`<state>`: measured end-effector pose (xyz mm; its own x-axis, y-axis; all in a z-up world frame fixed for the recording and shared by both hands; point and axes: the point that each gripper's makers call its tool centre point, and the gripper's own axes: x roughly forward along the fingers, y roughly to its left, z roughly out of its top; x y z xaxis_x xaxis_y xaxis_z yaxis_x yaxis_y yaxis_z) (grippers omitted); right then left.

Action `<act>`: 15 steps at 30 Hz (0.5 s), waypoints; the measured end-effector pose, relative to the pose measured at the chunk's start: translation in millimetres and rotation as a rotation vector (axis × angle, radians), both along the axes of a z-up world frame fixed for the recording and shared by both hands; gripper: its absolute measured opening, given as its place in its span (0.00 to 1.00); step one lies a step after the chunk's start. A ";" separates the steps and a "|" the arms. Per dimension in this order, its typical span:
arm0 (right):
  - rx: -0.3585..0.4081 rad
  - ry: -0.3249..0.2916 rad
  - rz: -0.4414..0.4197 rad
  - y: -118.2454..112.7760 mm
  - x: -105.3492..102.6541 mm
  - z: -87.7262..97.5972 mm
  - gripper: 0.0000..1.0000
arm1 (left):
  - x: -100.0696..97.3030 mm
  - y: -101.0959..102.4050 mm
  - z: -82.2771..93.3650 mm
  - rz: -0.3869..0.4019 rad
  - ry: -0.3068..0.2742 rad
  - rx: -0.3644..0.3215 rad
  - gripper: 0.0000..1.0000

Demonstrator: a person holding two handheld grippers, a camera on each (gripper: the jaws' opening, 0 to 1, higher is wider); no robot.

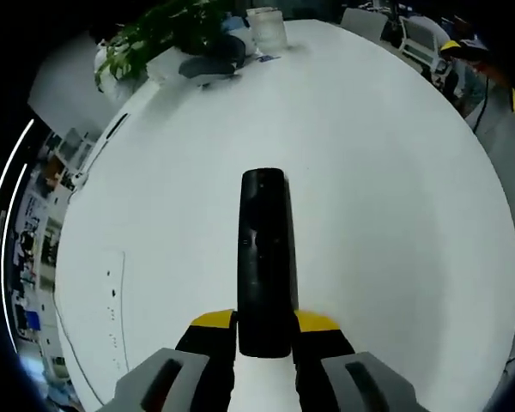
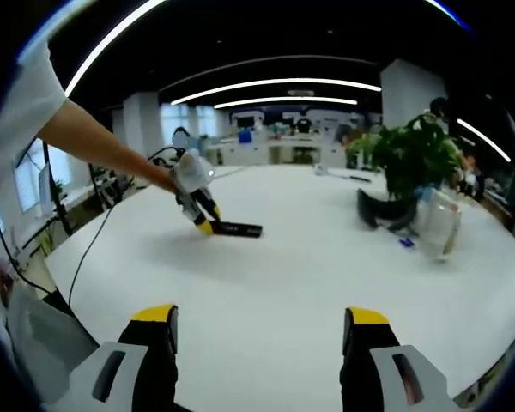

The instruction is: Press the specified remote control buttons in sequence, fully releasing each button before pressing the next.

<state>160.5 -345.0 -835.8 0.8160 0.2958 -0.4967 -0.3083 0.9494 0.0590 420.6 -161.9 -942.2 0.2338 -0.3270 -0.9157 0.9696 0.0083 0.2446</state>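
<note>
A long black remote control points away from me over the white table in the left gripper view. My left gripper is shut on its near end, yellow-tipped fingers on either side. In the right gripper view the same remote hangs just above the table, held by the left gripper in a person's hand. My right gripper stands open near the table's front edge, well apart from the remote, with nothing between its fingers.
A potted plant with a dark pot and a clear plastic container stand at the table's right side; the same plant and container lie at the far edge in the left gripper view. A cable hangs off the left edge.
</note>
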 end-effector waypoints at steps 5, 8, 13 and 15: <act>0.000 -0.008 -0.007 -1.5 0.5 1.5 0.78 | 14.1 3.6 4.5 0.115 -0.052 -0.014 0.38; 0.005 -0.018 -0.012 -2.4 1.0 3.4 0.78 | 17.7 9.1 5.2 0.238 -0.039 -0.050 0.45; 0.004 -0.026 -0.014 -2.7 0.7 5.2 0.79 | 31.4 26.8 8.5 0.505 -0.044 -0.114 0.63; 0.003 -0.031 -0.016 -3.2 0.6 6.1 0.79 | 31.6 32.9 9.0 0.574 -0.048 -0.138 0.69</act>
<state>161.1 -348.1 -829.6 0.8357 0.2840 -0.4701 -0.2949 0.9541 0.0520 452.2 -129.0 -933.2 0.4488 -0.2508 -0.8577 0.7884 0.5630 0.2480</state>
